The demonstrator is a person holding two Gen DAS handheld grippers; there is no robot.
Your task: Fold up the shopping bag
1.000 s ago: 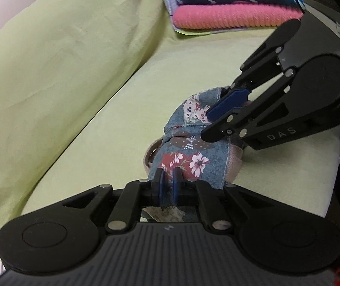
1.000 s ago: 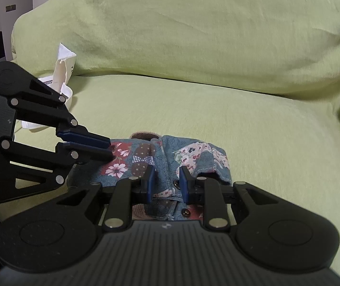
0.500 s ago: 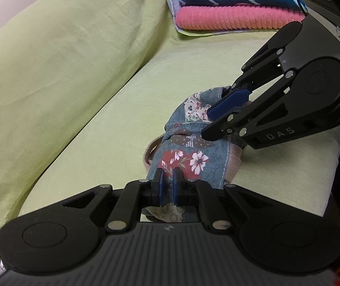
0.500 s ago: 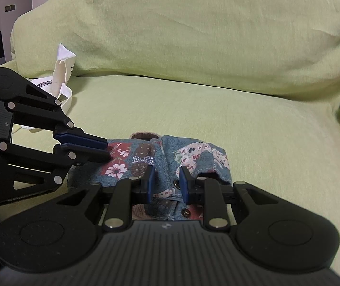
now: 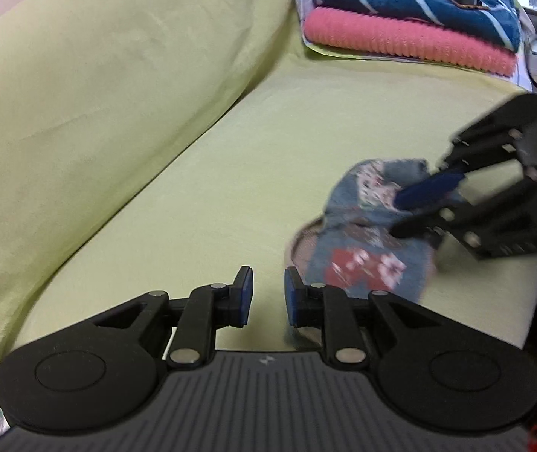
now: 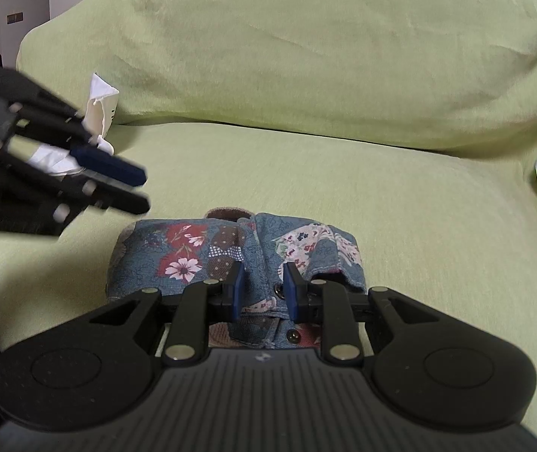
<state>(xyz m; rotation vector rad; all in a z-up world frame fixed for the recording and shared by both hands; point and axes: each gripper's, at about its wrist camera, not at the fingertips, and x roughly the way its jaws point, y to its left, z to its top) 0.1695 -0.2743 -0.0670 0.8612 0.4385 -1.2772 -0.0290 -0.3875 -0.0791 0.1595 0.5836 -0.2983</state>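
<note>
A folded shopping bag [image 6: 178, 252] of blue floral patchwork lies on the green sofa seat [image 6: 400, 207]. My right gripper [image 6: 264, 286] is shut on the thick buttoned fold at the bag's near edge. In the left wrist view the bag [image 5: 362, 248] is blurred, with the right gripper [image 5: 398, 216] clamped on its right side. My left gripper [image 5: 266, 293] is off the bag, to its left above bare seat, its jaws opening with nothing between them. From the right wrist it hangs up and to the left of the bag as the left gripper [image 6: 144, 192].
Pink and blue folded towels [image 5: 411, 37] are stacked at the far end of the seat. A white paper item [image 6: 99, 113] leans against the green back cushion [image 6: 306, 56] at the left. The seat's front edge [image 5: 494, 301] runs close by the bag.
My left gripper let go of the bag's end, opened, and drew away up and to the left. The right gripper kept its hold and the bag stayed put.
</note>
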